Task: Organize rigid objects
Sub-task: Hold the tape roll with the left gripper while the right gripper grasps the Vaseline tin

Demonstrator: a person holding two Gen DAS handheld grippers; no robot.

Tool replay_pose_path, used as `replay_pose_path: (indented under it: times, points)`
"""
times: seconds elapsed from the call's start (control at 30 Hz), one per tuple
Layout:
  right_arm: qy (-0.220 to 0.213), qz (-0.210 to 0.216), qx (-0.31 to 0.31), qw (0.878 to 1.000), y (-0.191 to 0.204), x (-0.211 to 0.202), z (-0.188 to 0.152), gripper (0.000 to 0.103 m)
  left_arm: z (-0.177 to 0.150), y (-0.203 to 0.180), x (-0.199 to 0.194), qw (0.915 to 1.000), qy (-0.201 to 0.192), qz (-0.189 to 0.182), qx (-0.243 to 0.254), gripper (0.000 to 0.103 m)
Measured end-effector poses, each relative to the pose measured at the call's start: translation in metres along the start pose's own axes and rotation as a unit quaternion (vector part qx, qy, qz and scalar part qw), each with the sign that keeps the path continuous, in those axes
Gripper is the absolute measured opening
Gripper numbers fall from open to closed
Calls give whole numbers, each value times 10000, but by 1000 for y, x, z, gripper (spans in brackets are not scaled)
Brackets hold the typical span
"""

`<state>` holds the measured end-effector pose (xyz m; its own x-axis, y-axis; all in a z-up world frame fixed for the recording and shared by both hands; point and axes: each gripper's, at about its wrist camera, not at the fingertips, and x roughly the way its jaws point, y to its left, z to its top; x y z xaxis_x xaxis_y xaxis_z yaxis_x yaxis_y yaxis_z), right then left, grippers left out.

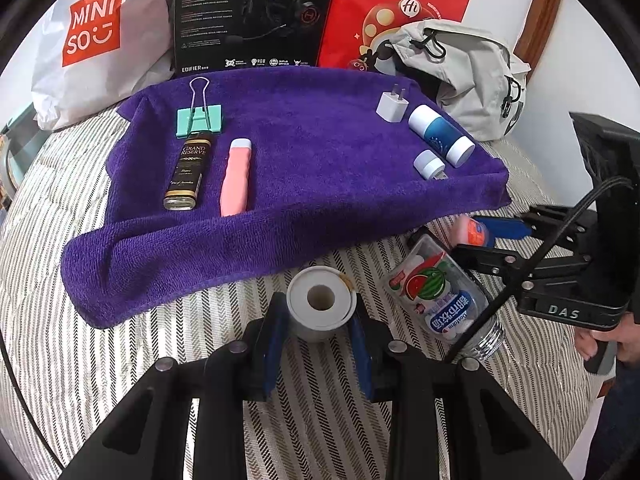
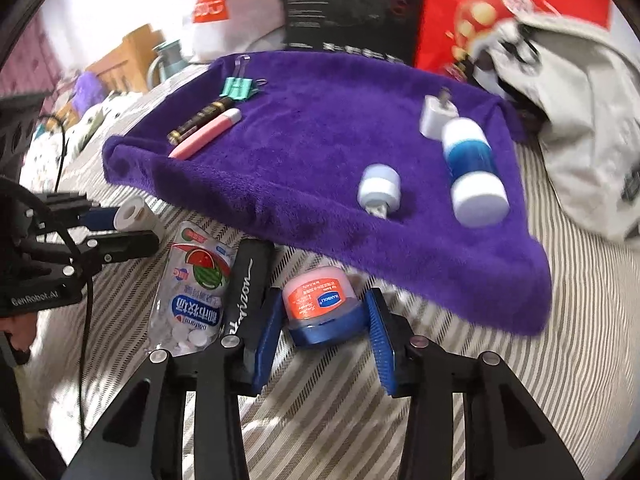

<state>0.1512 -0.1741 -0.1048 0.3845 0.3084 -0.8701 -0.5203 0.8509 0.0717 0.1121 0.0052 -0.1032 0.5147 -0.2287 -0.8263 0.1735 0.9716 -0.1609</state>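
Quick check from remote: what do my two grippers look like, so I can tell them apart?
Both are black metal linkages with silver rivets and blue ribbed finger pads. The left gripper carries a black cable and "GenRobot.AI" lettering; the right gripper also trails a black cable and reads "DAS". No sleeves show.

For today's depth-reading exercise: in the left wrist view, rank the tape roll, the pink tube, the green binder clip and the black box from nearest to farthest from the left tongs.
1. Tape roll: between the fingers of the left tongs, on the striped cover.
2. Pink tube: on the purple towel's left part.
3. Green binder clip: farther back, at the towel's left rear.
4. Black box: standing behind the towel.
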Motion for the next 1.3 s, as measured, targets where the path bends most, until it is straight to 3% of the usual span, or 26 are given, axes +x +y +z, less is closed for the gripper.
replay_pose_path:
  times: [0.17, 0.27, 0.73, 0.87, 1.3]
  points:
    - [315, -237, 364, 9986, 0, -12, -16, 42, 0, 0, 0, 10000, -3, -8, 14, 29]
    - [414, -318, 258, 9983, 8, -16, -24, 43, 0, 1, 0, 10000, -13, -8, 32, 29]
    - [175, -283, -132, 9994, 11, -15, -26, 45, -1, 1, -1, 10000, -45, -27, -1, 29]
    - [166, -252, 47, 9995, 10, -19, -30, 37, -2, 5, -2, 9998, -116, -140, -98, 29]
    - [177, -136, 587, 9980, -11, -36, -40, 37, -5, 12, -11, 9997, -78, -115, -196, 29]
